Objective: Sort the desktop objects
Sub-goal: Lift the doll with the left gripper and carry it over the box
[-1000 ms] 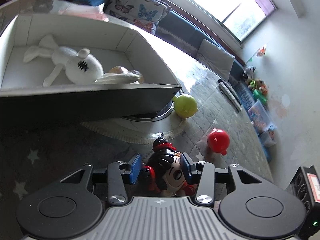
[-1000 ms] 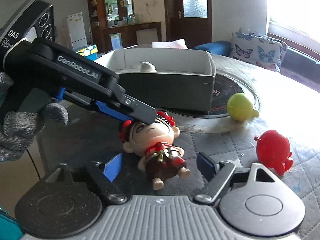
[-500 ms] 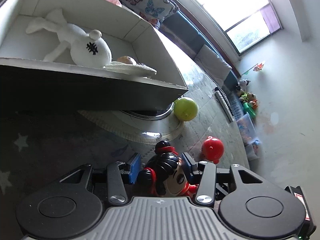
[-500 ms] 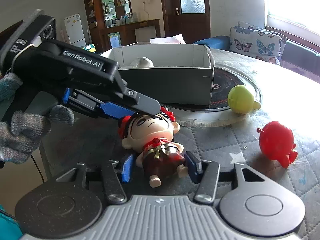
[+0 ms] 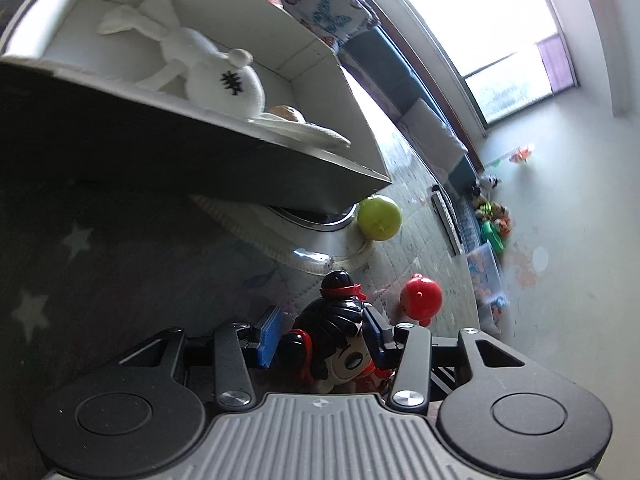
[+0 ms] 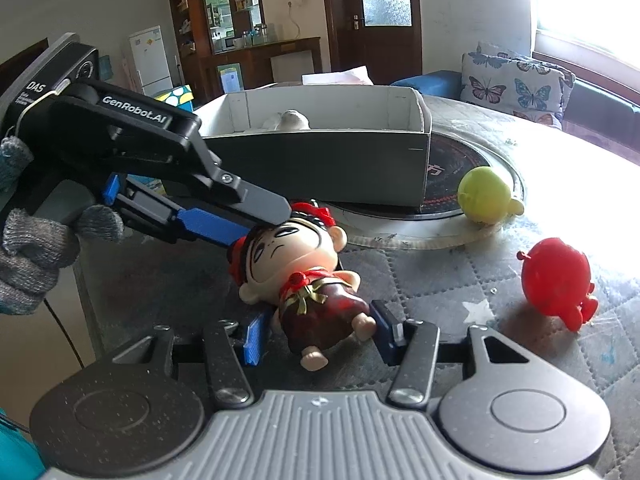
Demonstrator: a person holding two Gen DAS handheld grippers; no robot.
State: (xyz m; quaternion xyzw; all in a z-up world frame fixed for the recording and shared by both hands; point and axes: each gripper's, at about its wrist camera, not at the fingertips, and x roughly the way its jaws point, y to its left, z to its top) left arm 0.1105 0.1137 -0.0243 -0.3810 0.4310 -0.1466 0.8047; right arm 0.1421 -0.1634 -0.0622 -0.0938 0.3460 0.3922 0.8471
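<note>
Left tool (image 5: pixel 320 334) clamps the doll's head (image 5: pixel 340 340), white box (image 5: pixel 312 60) up ahead. Right view: right tool (image 6: pixel 318 330) half-open astride the doll (image 6: pixel 308 280)'s legs, lengthwise toward it, lying on the table (image 6: pixel 440 280) before the box.

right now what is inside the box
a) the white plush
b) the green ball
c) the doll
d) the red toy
a: the white plush lies inside the box, while the red toy and green ball sit on the table outside it and the doll lies between the grippers.
</note>
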